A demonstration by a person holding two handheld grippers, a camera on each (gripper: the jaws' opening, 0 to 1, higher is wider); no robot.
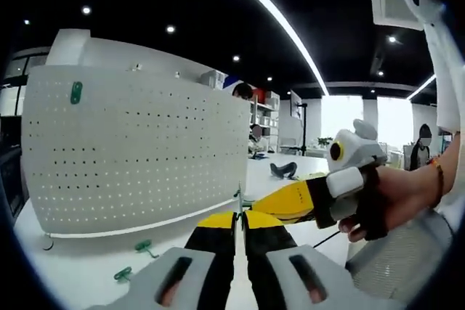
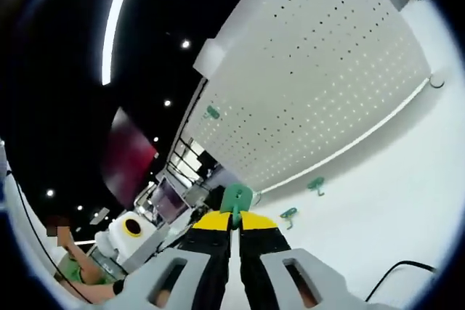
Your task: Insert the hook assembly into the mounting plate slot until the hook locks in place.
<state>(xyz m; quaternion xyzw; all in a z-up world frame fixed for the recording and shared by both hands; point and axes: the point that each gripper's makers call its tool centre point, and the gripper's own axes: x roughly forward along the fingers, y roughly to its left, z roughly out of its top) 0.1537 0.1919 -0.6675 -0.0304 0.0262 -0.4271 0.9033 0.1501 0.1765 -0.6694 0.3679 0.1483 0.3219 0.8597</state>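
A white pegboard mounting plate [image 1: 138, 150] [image 2: 320, 85] stands upright on the table. One green hook [image 1: 75, 92] [image 2: 211, 112] sits in it near an upper corner. My right gripper [image 2: 236, 215] is shut on another green hook [image 2: 236, 197], held in the air well short of the plate. My left gripper [image 1: 238, 217] is shut with nothing visible between its jaws. My right gripper [image 1: 254, 206] comes in from the right, held by a hand [image 1: 392, 201], with its tip just beyond my left jaws. Two loose green hooks [image 1: 145, 247] [image 1: 122, 274] [image 2: 315, 185] [image 2: 289, 214] lie on the table before the plate.
The white table [image 1: 73, 274] [image 2: 378, 201] runs along the plate's foot. A small ring-shaped piece [image 1: 47, 241] [image 2: 434, 81] lies by one end of the plate. A black cable [image 2: 407, 266] crosses the table. A dark object [image 1: 283, 170] lies farther back, with shelves and people behind.
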